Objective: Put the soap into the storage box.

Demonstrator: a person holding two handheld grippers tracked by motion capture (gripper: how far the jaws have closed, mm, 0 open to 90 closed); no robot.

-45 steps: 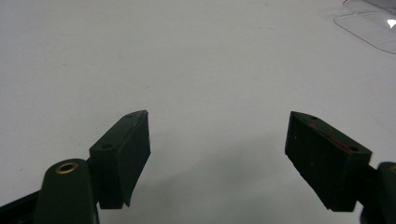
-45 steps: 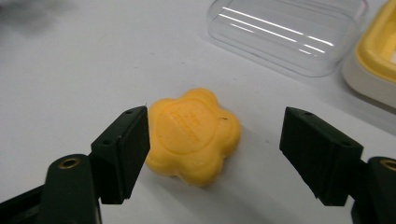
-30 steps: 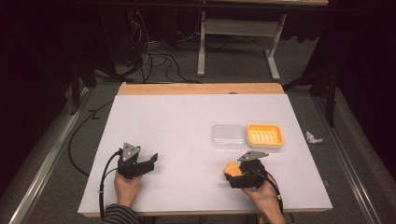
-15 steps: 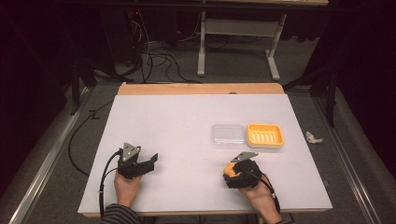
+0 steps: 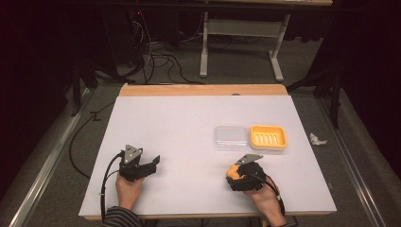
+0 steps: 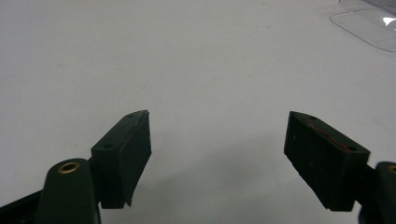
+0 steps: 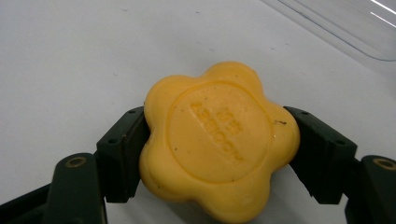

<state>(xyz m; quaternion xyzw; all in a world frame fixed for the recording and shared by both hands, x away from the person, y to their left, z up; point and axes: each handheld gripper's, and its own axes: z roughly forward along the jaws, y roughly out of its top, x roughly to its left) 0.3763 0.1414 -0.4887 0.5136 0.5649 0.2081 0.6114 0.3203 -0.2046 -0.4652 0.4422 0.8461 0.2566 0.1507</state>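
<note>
Clear lid (image 7: 345,23) cut off by edge

The left gripper (image 6: 217,158) has its two black jaws wide apart, with bare white table (image 6: 187,60) between them. A clear plastic lid (image 6: 369,25) lies at two o'clock.

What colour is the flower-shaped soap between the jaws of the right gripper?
The soap is yellow-orange all over, with raised lettering on its face. The right gripper view shows it best.

Yellow flower-shaped soap (image 7: 218,140), embossed lettering hard to read, lies flat, clamped between black jaws.
</note>
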